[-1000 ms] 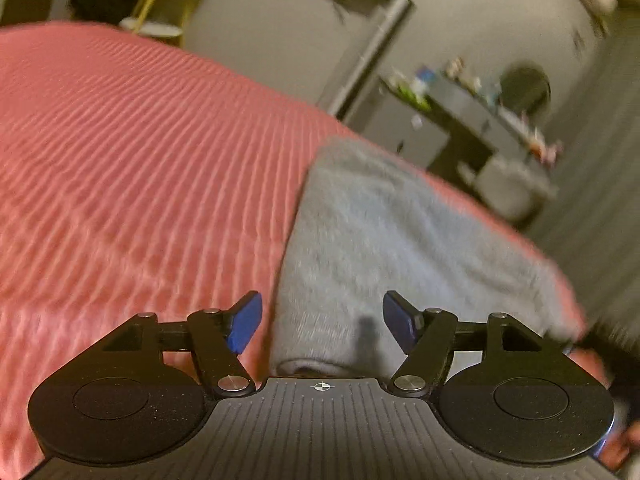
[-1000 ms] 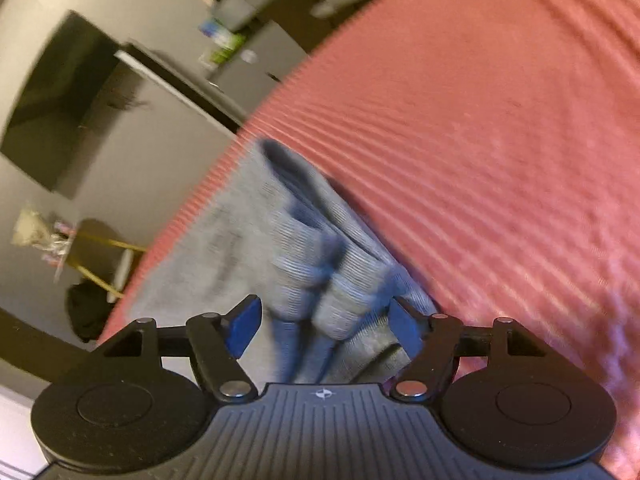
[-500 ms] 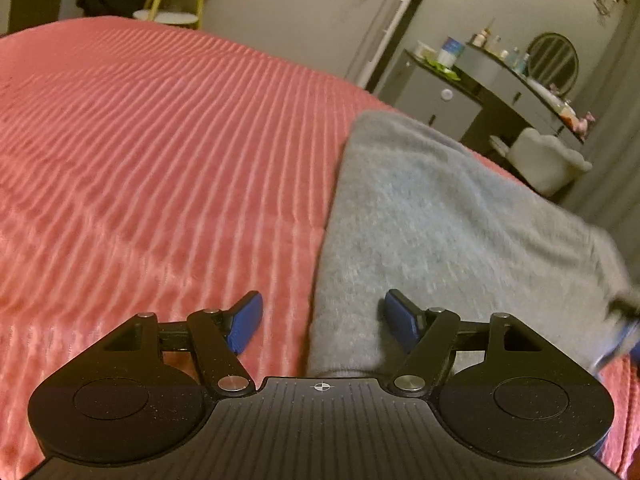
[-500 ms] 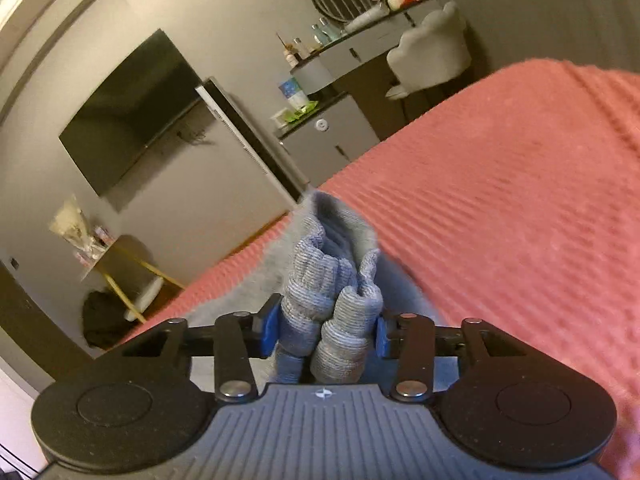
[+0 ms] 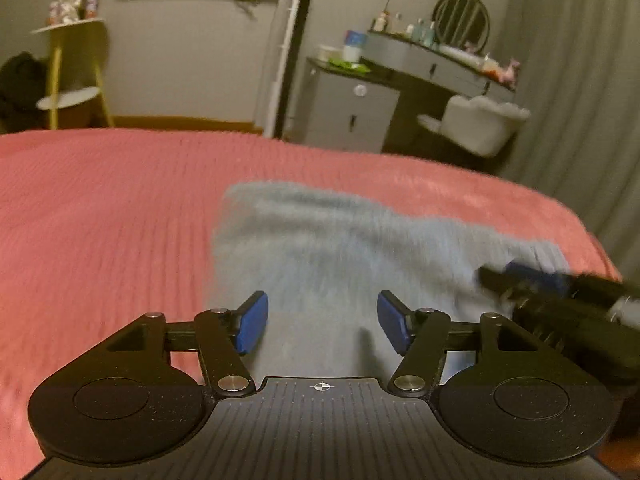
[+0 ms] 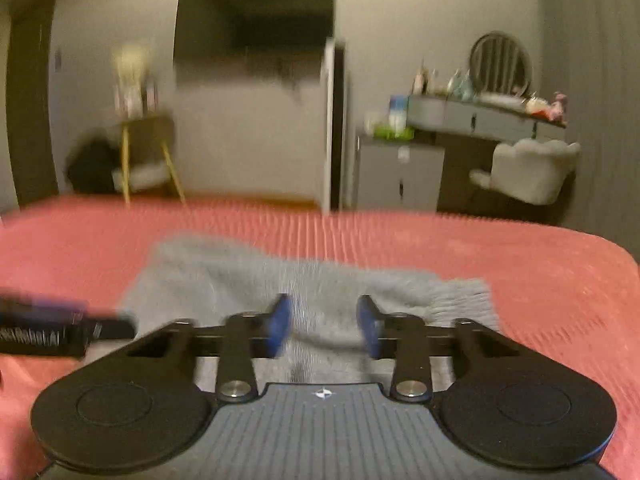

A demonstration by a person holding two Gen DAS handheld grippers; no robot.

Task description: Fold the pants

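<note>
The grey pants (image 5: 328, 248) lie folded on the pink bedspread (image 5: 100, 220). My left gripper (image 5: 322, 322) is open over their near edge, with grey cloth between the blue pads. My right gripper (image 6: 323, 326) is open over the pants (image 6: 248, 276), whose ribbed cuff (image 6: 464, 300) lies to the right. Each gripper shows at the edge of the other's view: the right one (image 5: 560, 300) at the left view's right, the left one (image 6: 52, 328) at the right view's left. Both views are blurred.
Past the bedspread's (image 6: 520, 264) far edge stand a grey cabinet (image 5: 348, 108), a vanity desk with a round mirror (image 5: 460, 20), a white chair (image 5: 476, 124) and a yellow-legged side table (image 5: 72, 76). A grey curtain (image 5: 580, 80) hangs at the right.
My right gripper was shut on the bunched ribbed cuffs half a second ago; it has opened and the cloth now lies flat. Both grippers have swung to face the far wall.
</note>
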